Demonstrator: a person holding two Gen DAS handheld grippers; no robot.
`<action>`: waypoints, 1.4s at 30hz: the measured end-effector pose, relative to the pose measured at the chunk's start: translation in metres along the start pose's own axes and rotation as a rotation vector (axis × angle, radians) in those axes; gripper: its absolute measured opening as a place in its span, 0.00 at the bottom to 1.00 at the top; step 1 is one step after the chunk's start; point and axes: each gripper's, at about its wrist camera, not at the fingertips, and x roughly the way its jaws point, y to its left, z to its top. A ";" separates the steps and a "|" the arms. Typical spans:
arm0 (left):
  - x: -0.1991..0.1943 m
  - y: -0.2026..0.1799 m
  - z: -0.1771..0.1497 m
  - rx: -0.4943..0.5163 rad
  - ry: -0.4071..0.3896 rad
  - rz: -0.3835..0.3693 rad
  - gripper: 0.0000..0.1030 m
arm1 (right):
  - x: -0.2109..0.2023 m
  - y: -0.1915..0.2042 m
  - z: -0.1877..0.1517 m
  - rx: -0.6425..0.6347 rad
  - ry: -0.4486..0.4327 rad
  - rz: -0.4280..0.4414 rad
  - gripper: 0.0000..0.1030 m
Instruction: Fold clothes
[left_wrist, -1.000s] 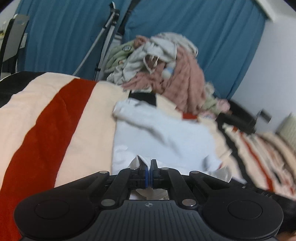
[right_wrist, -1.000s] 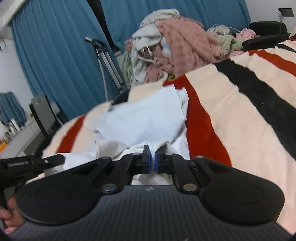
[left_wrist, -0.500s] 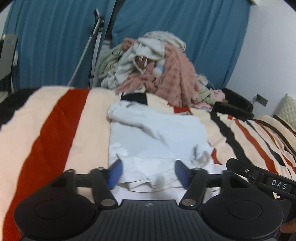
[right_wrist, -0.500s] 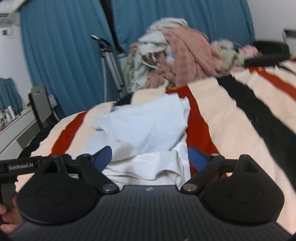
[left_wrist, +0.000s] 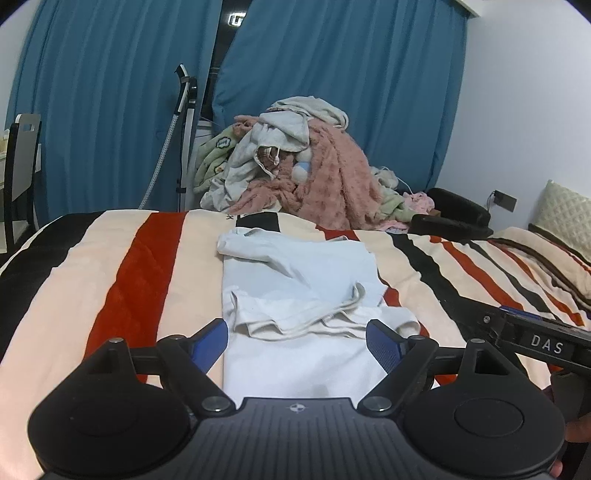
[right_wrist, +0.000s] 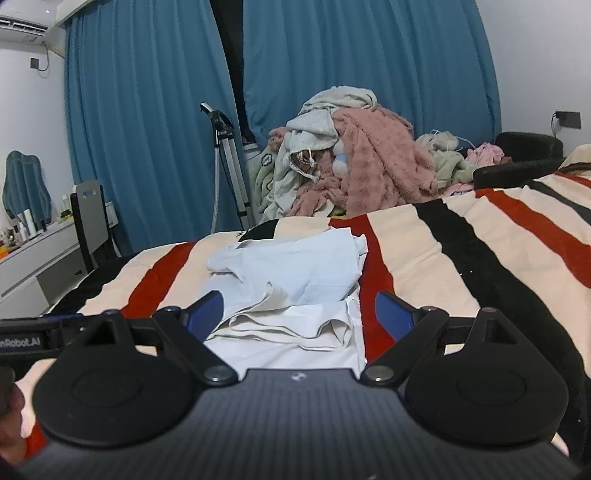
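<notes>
Both my left gripper (left_wrist: 297, 341) and right gripper (right_wrist: 295, 314) gape empty, the pale-blue-and-white half-folded cotton garment (left_wrist: 299, 291) stretching lengthwise straight ahead between my fingers.

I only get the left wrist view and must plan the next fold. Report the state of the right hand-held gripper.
Observer: The right hand-held gripper is open, its blue pads wide apart with nothing between them. The white garment lies on the striped blanket just ahead.
Operator: Tell me what stands off to its left.
Observer: A white dresser with small bottles on top.
Operator: Name what hangs above that.
Observer: A wall air conditioner, in the top corner.
</notes>
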 end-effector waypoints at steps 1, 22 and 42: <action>-0.001 -0.001 -0.001 0.006 0.000 0.003 0.81 | -0.002 0.000 -0.001 -0.001 -0.003 -0.002 0.88; 0.015 0.004 -0.019 -0.010 0.091 0.038 0.81 | -0.003 0.000 -0.011 0.011 0.001 -0.038 0.88; 0.007 0.054 -0.051 -0.451 0.328 -0.162 0.82 | 0.009 -0.020 -0.017 0.117 0.085 -0.080 0.88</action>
